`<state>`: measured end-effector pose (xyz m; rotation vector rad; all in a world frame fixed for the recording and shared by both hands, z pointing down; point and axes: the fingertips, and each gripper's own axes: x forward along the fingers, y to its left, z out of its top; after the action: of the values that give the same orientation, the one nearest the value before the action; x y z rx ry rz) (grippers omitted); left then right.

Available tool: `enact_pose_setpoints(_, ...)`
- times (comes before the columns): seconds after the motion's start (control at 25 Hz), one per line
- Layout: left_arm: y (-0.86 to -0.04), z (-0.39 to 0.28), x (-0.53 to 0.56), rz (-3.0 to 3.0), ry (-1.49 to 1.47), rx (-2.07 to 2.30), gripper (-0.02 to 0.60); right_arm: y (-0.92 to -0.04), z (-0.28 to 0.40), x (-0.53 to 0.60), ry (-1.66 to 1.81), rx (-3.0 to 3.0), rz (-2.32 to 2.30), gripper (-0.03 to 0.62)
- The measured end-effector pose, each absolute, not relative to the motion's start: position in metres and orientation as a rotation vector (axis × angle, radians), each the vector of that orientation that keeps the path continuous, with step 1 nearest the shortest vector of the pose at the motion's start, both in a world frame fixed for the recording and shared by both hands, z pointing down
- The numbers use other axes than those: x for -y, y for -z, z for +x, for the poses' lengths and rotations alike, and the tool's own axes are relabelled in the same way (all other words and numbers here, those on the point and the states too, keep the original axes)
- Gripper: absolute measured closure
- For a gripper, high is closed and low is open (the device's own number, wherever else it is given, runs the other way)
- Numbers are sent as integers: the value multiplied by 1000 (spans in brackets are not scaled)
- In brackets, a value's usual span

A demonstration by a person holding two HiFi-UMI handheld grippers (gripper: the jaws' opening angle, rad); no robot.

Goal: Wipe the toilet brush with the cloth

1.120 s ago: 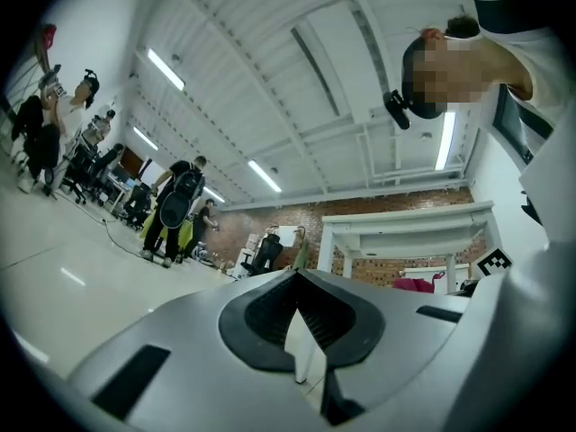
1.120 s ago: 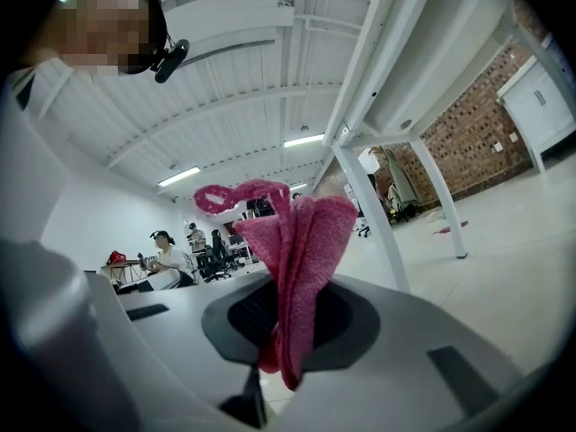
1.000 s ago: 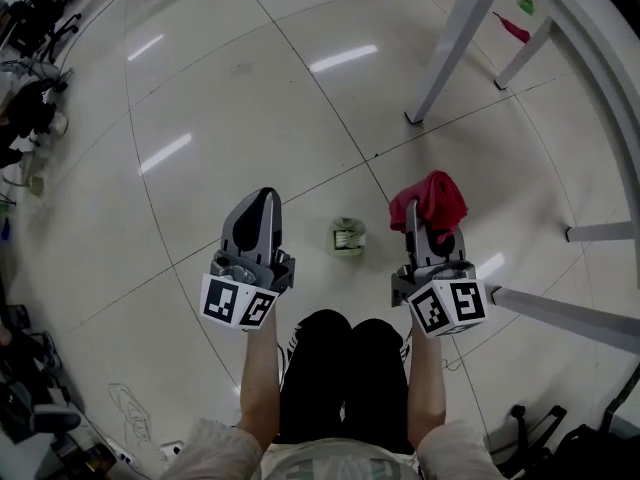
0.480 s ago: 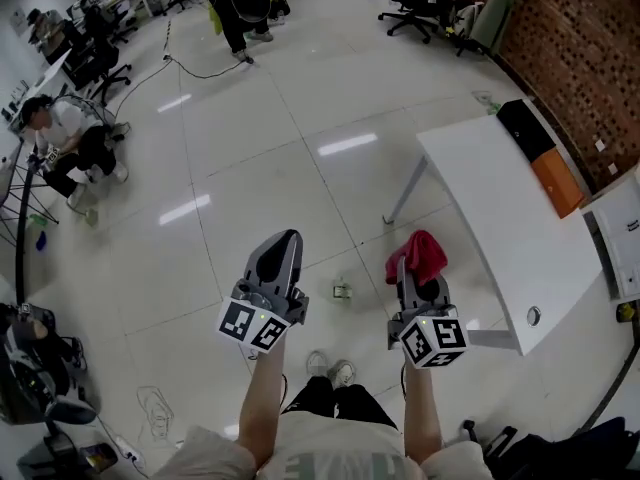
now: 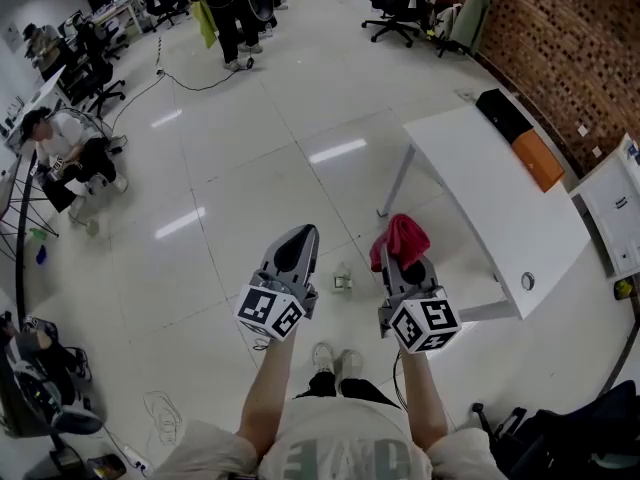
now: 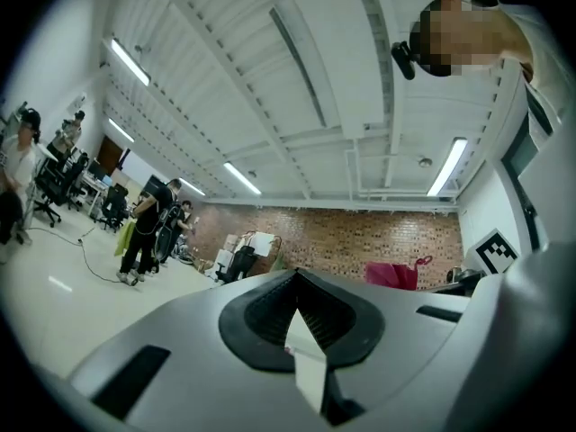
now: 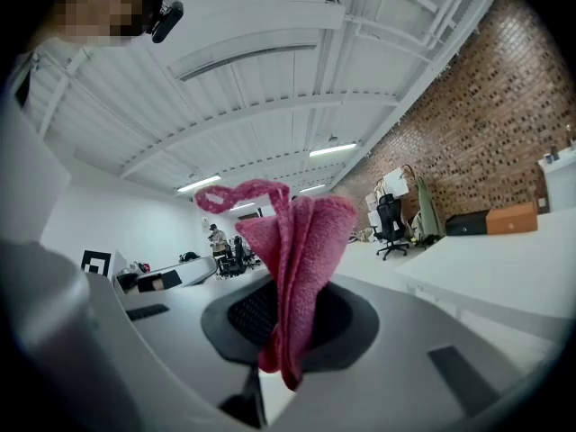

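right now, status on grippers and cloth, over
Left gripper shut, empty. Right gripper shut on cloth. Small item on floor between them, maybe the brush, too small to tell.

Fuzzy, matt pink terry cloth (image 7: 301, 259), soft-napped. Smooth matt grey plastic on left hand-held gripper (image 5: 298, 240) and right hand-held gripper (image 5: 403, 263); ribbed black rubbery pads (image 6: 263, 311). Glossy pale floor tiles (image 5: 250, 158), glare-streaked. Smooth white tabletop (image 5: 500, 203). Rough red brick wall (image 5: 585, 38).

the floor item (image 5: 343, 281) is too small to identify.
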<state>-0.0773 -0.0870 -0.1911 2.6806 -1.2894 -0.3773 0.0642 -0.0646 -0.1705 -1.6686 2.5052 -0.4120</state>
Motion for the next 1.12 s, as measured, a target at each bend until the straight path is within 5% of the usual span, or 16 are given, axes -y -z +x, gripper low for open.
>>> enact_pose_setpoints(1.12,228,-44,-333,2686,472,1319,577,197,87,-346,412,-2534,-1545,563)
